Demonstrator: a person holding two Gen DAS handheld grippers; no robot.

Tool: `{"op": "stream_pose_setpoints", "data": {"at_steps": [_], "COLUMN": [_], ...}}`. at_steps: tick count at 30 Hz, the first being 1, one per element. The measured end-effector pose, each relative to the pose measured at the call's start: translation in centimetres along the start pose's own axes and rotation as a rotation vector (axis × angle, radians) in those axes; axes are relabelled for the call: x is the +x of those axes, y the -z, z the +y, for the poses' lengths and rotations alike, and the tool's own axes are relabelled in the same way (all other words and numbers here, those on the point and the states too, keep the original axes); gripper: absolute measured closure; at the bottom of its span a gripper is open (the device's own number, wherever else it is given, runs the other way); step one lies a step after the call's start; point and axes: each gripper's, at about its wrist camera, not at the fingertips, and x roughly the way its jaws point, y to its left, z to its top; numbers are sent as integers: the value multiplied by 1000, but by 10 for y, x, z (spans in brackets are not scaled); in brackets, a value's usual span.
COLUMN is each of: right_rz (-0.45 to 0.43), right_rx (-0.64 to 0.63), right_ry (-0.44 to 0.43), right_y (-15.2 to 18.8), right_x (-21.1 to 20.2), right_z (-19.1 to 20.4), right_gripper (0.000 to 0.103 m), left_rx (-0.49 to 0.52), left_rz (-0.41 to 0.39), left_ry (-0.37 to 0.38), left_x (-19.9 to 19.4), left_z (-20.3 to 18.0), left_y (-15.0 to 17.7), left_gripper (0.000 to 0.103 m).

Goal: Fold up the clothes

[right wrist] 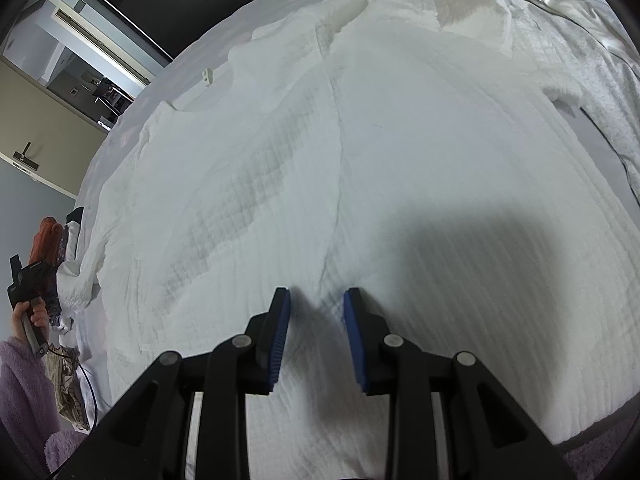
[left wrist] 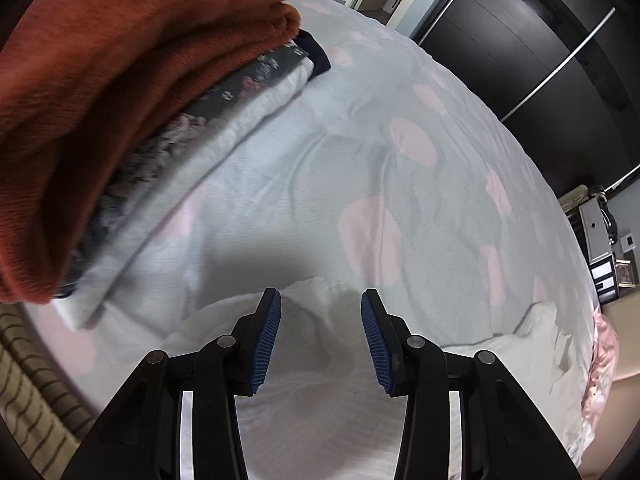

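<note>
Left claw apart over white crinkled cotton garment; right claw apart, empty, above it. Folded rust-orange fleece stacked nearby.

A bedroom in a home — clothes laid out on a bed

A pale bedspread with pink dots fills the left wrist view, a stack of folded clothes at upper left, dark wardrobe doors at upper right — and a white garment spreads across the right wrist view
</note>
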Motion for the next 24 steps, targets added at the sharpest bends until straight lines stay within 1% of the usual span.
{"op": "stream_pose_setpoints", "data": {"at_steps": [2,3,4,5,6,7,9,12,14,15,17,19,21,24], "right_rz": [-1,-2,-2,-3,-3,-4,-4,-6,-6,-6,-6,-6,-6,-8], "right_rx": [-1,0,2,3,4,5,6,7,8,9,11,13,15,12], "right_ry": [1,0,-1,-2,-3,-4,-4,-8,-11,-11,-12,-13,-14,-17], "right_y": [0,-1,-1,-1,-1,-1,-1,-1,-1,-1,-1,-2,-2,-2], "right_x": [1,2,2,2,2,2,1,1,1,1,1,1,1,1], "right_z": [0,-1,-1,-1,-2,-2,-2,-2,-3,-3,-3,-3,-3,-3], "right_gripper": [75,75,75,75,75,75,75,75,75,75,75,75,75,74], "left_rx": [1,-3,-7,-12,-16,-15,2,30,43,47,55,64,111,167], "left_rz": [12,23,34,45,45,36,-6,-100,-155,-164,-160,-132,-116,-92], "left_ry": [-27,-46,-65,-89,-100,-100,-118,-152,-201,-239,-327,-385,-460,-497], "left_x": [8,12,17,20,21,19,6,-28,-50,-58,-69,-73,-72,-65], "left_z": [-1,-1,-1,0,1,2,-2,-7,-8,-7,-4,-1,-2,0], "left_y": [0,1,3,4,4,5,3,-11,-23,-30,-41,-45,-46,-39], "left_gripper": [61,65,80,90,93,99,99,99,99,99,99,99,99,98]}}
